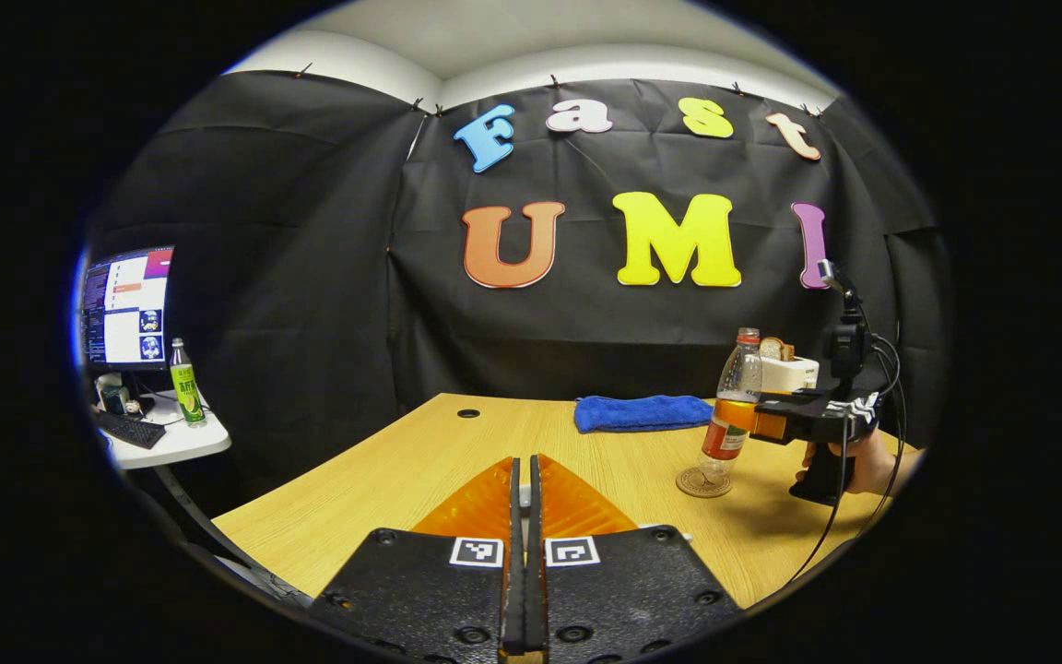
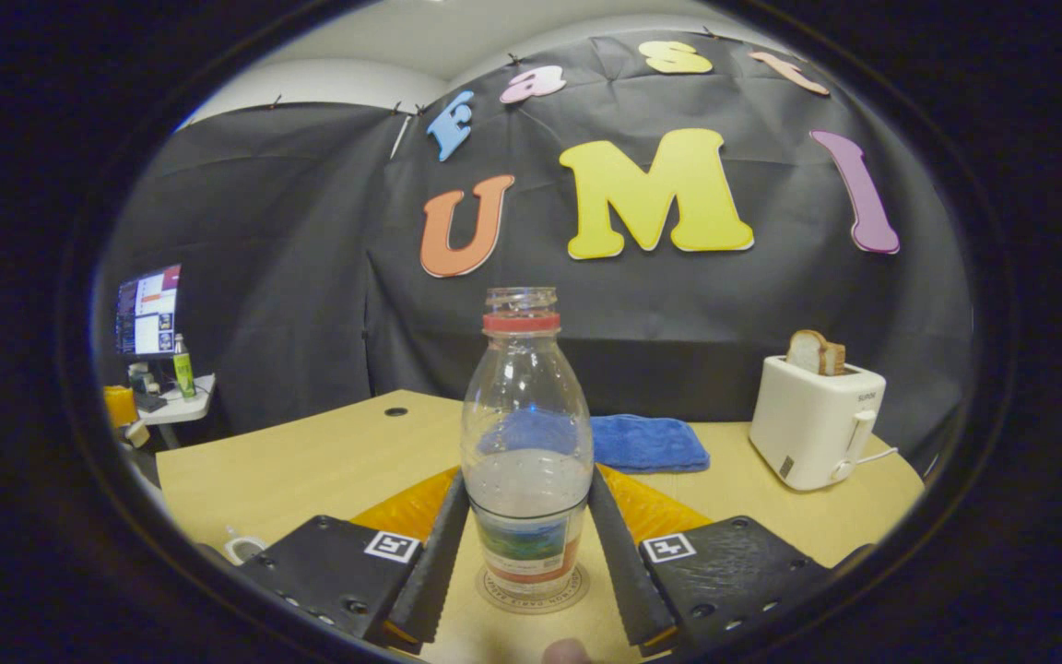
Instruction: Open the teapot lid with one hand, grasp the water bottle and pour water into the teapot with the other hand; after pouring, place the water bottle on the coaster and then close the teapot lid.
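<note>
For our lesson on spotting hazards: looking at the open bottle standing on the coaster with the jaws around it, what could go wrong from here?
1. The clear plastic water bottle has no cap, so a knock could spill water over the wooden table.
2. The right gripper has its jaws close on both sides; pulling away crookedly may tip the bottle off the round coaster.
3. The white toaster with its cord stands nearby, so spilled water might reach it.

The coaster (image 2: 533,590) carries printed lettering round its rim, too small to read; the toaster (image 2: 815,422) bears a small brand word, blurred beyond reading; nothing else legible.
</note>
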### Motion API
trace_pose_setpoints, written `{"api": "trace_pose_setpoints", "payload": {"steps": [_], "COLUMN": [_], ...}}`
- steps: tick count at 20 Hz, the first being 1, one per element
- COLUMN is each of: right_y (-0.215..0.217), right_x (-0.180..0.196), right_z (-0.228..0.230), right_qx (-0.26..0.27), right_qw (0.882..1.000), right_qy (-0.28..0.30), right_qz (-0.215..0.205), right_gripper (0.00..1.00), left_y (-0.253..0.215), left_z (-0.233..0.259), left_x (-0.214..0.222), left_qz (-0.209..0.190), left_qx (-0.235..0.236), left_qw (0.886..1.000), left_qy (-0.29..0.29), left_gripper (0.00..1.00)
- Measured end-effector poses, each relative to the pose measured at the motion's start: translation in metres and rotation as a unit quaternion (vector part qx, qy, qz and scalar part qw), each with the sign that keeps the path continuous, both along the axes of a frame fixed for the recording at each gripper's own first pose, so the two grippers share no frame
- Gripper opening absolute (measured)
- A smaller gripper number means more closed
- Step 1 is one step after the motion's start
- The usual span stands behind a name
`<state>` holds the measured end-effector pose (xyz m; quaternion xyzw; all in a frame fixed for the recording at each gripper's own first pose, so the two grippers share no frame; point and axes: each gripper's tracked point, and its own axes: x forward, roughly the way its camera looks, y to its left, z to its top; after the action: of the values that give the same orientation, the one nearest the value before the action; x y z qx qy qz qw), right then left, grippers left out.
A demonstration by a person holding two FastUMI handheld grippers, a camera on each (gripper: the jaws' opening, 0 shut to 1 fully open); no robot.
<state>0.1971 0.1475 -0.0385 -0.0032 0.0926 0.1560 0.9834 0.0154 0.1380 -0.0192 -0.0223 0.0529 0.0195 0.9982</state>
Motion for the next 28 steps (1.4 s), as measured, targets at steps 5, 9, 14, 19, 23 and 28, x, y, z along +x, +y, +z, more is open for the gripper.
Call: {"api": "trace_pose_setpoints", "payload": {"steps": [5, 9, 14, 19, 23, 28], "right_y": [0.002, 0.002, 0.003, 0.004, 0.002, -0.033], "right_x": [0.012, 0.014, 0.012, 0.010, -0.005, -0.057], "right_z": [-0.021, -0.023, -0.026, -0.031, -0.027, -0.011], "right_qx": [-0.003, -0.007, -0.022, -0.024, -0.017, -0.010], "right_qw": [1.000, 1.000, 1.000, 1.000, 1.000, 1.000], "right_qy": [0.017, 0.013, 0.011, 0.017, 0.024, 0.005], "right_qz": [-0.006, -0.009, -0.009, -0.007, -0.005, -0.022], "right_gripper": [0.74, 0.76, 0.82, 0.88, 0.95, 0.94], "left_y": [0.003, 0.003, 0.003, 0.003, 0.002, -0.013], "left_z": [-0.002, -0.003, -0.007, -0.004, -0.003, 0.007], "left_x": [-0.001, 0.001, 0.002, 0.001, 0.001, 0.000], "left_qz": [0.003, 0.003, 0.004, 0.003, -0.001, -0.014], "left_qx": [-0.001, 0.000, -0.002, -0.004, -0.005, -0.018], "left_qw": [1.000, 1.000, 1.000, 1.000, 1.000, 1.000], "left_qy": [0.003, 0.004, 0.011, 0.006, 0.003, -0.018], "left_gripper": [0.03, 0.03, 0.03, 0.03, 0.03, 0.03]}}
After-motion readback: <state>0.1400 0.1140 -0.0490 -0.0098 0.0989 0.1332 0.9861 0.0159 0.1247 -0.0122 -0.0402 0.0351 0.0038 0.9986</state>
